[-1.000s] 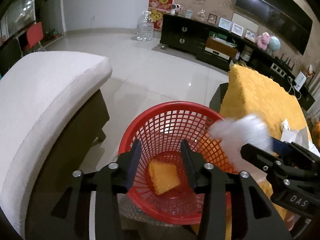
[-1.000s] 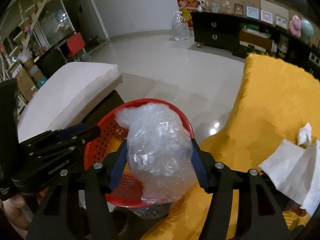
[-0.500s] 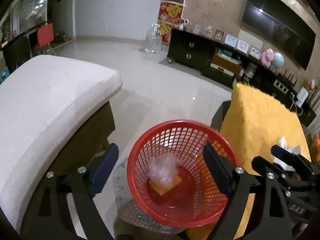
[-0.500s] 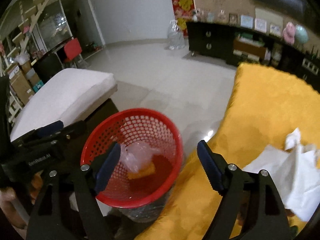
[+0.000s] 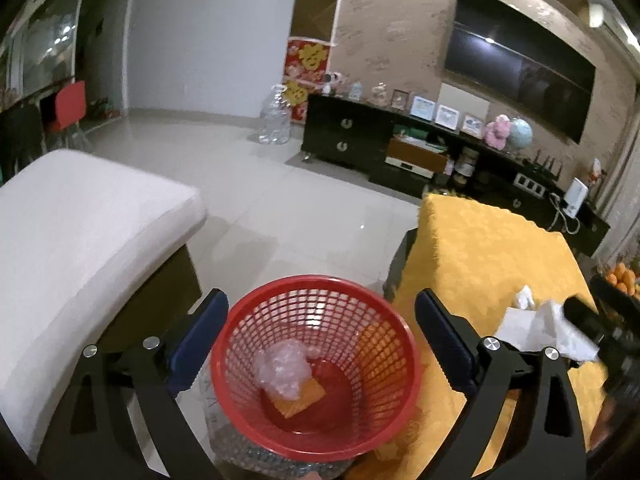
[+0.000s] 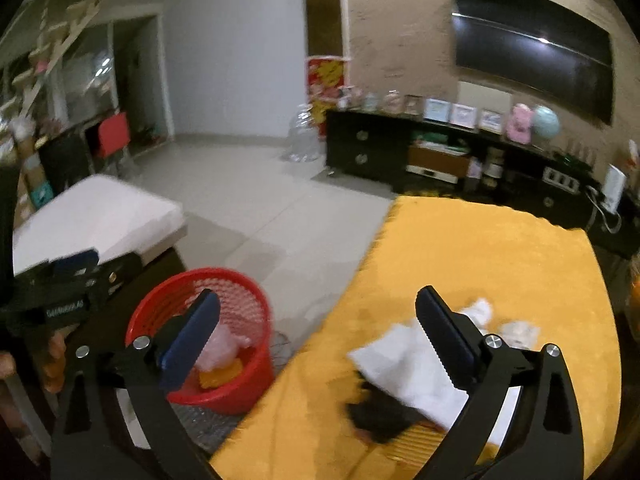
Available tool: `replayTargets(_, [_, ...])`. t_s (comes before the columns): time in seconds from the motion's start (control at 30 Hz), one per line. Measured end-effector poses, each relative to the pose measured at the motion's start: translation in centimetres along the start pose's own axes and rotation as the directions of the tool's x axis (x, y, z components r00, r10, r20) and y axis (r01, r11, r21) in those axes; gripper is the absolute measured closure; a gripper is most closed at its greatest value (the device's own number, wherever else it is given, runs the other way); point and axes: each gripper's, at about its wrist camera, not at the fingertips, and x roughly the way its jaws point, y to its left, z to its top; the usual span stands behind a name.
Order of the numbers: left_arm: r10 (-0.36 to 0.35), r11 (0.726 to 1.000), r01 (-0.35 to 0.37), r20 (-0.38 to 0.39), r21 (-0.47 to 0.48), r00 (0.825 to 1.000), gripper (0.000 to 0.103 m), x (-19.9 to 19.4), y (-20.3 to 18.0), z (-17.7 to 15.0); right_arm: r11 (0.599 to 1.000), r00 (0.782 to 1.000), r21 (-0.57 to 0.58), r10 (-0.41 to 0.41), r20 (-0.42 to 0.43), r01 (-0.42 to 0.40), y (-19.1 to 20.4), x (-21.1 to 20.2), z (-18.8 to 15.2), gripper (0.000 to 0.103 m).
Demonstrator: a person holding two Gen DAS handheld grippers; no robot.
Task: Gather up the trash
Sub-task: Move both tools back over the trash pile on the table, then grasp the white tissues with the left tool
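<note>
Both jaws are opening wide with nothing between them: the left gripper [image 5: 320, 344] hangs over the red basket [image 5: 316, 364], where a plastic wad [image 5: 282, 370] lies. The right gripper [image 6: 318, 332] faces the tissues [image 6: 404, 364] on the yellow tabletop [image 6: 480, 248], probably next. Tiled living room, white cushion [image 5: 80, 224] alongside.
</note>
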Motion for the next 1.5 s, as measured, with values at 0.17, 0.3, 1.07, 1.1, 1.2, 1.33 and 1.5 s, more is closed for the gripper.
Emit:
replayTargets(0.17, [-0.048,0.999,0.047,0.014,0.026,0.999,0.010,-0.6,-1.8,0.0,0.989,0.996,0.118,-0.089,0.028,0.085,-5.4,-3.0,-0.5,0.007])
replayTargets(0.3, [-0.088,0.995,0.088,0.007,0.051,0.996,0.009,-0.8,-3.6,-0.2,0.968,0.985,0.190,-0.171,0.036,0.161,-8.8,-5.2,-1.8,0.007])
replayTargets(1.07, [-0.337,0.900,0.362,-0.140,0.243,0.931,0.008,1.1,-17.0,-3.8,0.904,0.970,0.362,-0.241,-0.010,0.228,-15.4,-8.6,-5.7,0.007])
replayTargets(1.1, [-0.344,0.894,0.372,-0.149,0.249,0.927,0.008,1.3,-17.8,-4.0,0.902,0.971,0.366,-0.240,-0.011,0.227,-15.6,-8.7,-5.7,0.007])
replayTargets(1.2, [-0.356,0.880,0.392,-0.174,0.268,0.918,0.008,1.9,-19.6,-4.5,0.898,0.972,0.380,-0.235,-0.017,0.224,-16.1,-8.8,-5.9,0.007])
replayTargets(1.33, [-0.361,0.864,0.410,-0.207,0.291,0.909,0.008,3.0,-21.9,-5.2,0.892,0.974,0.396,-0.227,-0.028,0.219,-16.7,-8.9,-6.4,0.007])
replayTargets(1.5, [-0.376,0.859,0.437,-0.251,0.265,0.892,0.008,4.9,-23.5,-5.6,0.882,0.973,0.416,-0.230,-0.032,0.222,-17.7,-9.5,-7.0,0.007])
